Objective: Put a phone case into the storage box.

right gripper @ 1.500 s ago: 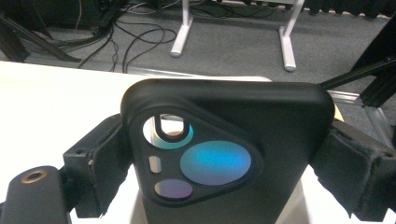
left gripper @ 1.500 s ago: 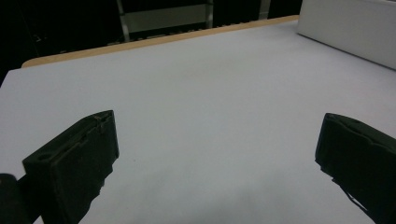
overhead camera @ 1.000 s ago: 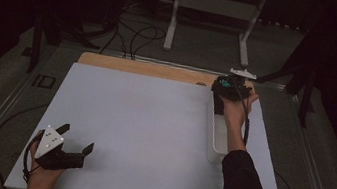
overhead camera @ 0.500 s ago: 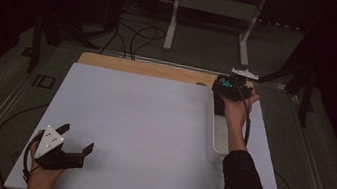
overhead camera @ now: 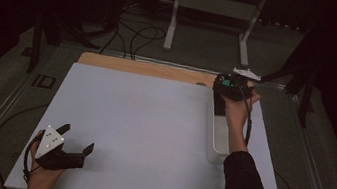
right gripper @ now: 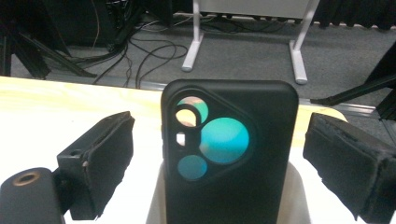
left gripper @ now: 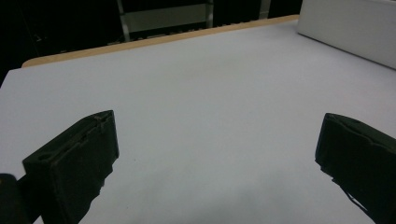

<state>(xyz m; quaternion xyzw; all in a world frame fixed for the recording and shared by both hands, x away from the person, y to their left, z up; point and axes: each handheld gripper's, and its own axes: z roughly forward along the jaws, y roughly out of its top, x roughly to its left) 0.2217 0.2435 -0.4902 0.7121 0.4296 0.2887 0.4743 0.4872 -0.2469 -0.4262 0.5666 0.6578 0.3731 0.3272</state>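
Standing at the white tray's [overhead camera: 215,147] far end, the phone [right gripper: 229,154] sits untouched between the right gripper's [right gripper: 219,158] spread jaws, while the left gripper [left gripper: 215,154] rests released near the white table's [overhead camera: 142,121] front edge.

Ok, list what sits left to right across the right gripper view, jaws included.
Left jaw of the right gripper, standing clear of the phone → black phone, upright with its camera cluster facing the lens → right jaw, also clear of it.

lab/studio | dark room | floor cables [overhead camera: 135,34] | metal stand [overhead camera: 214,10] | white table [overhead camera: 142,121]
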